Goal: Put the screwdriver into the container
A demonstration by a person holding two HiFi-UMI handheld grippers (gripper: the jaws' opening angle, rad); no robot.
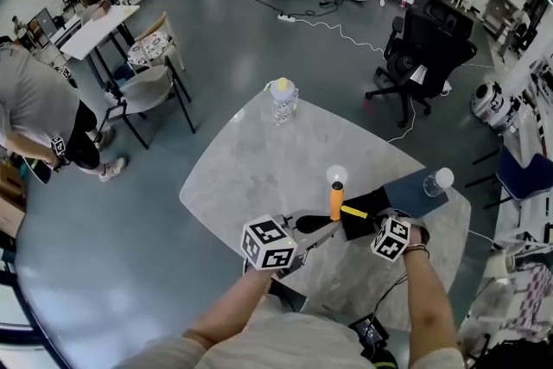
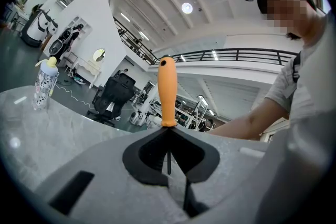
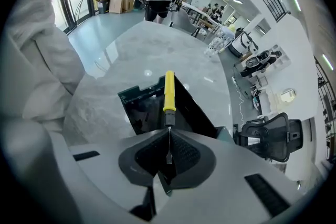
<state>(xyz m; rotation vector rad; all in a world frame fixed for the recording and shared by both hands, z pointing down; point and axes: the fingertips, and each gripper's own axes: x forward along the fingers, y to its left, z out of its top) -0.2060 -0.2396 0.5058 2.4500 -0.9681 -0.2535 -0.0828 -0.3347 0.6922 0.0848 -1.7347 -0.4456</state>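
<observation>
My left gripper (image 1: pixel 327 227) (image 2: pixel 168 157) is shut on the thin metal shaft of an orange-handled screwdriver (image 1: pixel 336 201) (image 2: pixel 167 91), which stands upright above the marble table (image 1: pixel 259 173). Just to its right, my right gripper (image 1: pixel 363 219) (image 3: pixel 168 152) is shut on the shaft of a yellow-handled screwdriver (image 1: pixel 354 211) (image 3: pixel 169 91). Its handle lies over the open top of a black container (image 1: pixel 359 226) (image 3: pixel 142 110) that stands on the table near the front edge.
A clear bottle with a yellow cap (image 1: pixel 283 99) (image 2: pixel 44 81) stands at the table's far edge. A dark blue flat piece (image 1: pixel 416 190) lies right of the container. A black office chair (image 1: pixel 425 56) and a grey chair (image 1: pixel 143 91) stand beyond the table.
</observation>
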